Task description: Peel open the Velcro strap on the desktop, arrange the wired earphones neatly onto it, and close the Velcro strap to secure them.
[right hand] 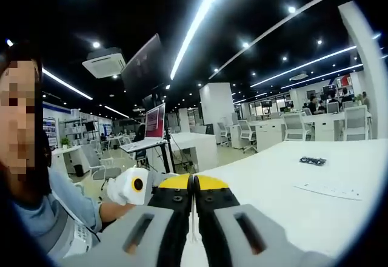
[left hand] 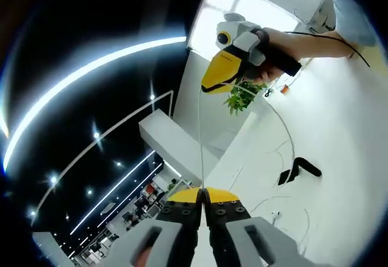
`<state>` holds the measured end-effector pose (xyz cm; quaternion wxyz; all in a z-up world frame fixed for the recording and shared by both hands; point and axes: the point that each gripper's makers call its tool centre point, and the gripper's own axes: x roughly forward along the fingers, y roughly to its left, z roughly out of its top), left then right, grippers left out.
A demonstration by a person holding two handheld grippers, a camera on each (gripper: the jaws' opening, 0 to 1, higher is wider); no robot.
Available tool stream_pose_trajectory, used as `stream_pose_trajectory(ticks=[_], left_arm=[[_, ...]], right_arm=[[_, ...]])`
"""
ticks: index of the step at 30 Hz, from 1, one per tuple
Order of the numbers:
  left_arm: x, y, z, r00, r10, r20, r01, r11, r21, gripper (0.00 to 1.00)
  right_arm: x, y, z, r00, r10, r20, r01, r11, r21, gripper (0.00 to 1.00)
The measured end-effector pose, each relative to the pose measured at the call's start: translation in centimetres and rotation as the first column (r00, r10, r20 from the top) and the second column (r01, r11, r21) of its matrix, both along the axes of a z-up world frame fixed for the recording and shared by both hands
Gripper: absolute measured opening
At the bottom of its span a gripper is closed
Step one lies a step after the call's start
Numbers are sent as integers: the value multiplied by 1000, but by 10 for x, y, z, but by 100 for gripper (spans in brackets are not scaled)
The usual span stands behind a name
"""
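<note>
Left gripper (left hand: 204, 195) pinching earphone cable (left hand: 199, 139), Velcro strap (left hand: 298, 171) beyond.

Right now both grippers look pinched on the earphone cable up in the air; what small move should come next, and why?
Probably lower both toward the Velcro strap on the table. The left gripper and right gripper hold the white cable stretched taut between them, above the table, while the strap lies opened with nothing on it.
</note>
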<state>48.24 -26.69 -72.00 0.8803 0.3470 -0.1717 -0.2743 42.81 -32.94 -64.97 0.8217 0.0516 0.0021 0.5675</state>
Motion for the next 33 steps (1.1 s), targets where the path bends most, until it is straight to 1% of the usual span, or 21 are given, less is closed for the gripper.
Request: stream_pose_trajectory(ticks=[2,6,11,17,27,29,33], left_arm=[[-1,0,2,1000,-8,-2,8,1000,-19,6],[-1,1,5,1000,6,3,-6,1000,-29,6],[4,0,-3,999,16,-48,-19,998,-60,7],[7,0,-6,997,32,-67,-38,996,-83,9],[5,-6,-11,996,7,-90,-15,996,-83,10],[5,-6,-11,996,7,-91,-14,997,-81,10],[4,-9,-14,993,-17,-119,5,995,-100,11]], right_arm=[[0,-1,0,1000,-3,6,3,1000,-6,4],[-1,2,2,1000,7,2,-7,1000,2,4],[-3,10,0,1000,27,-10,-27,1000,-5,4],[-9,21,-1,998,55,-15,-55,998,-14,4],[-15,27,-2,998,59,-14,-59,998,-8,4],[-14,26,0,998,60,-17,-60,998,-5,4],[-14,27,1,998,60,-14,-61,998,-9,4]])
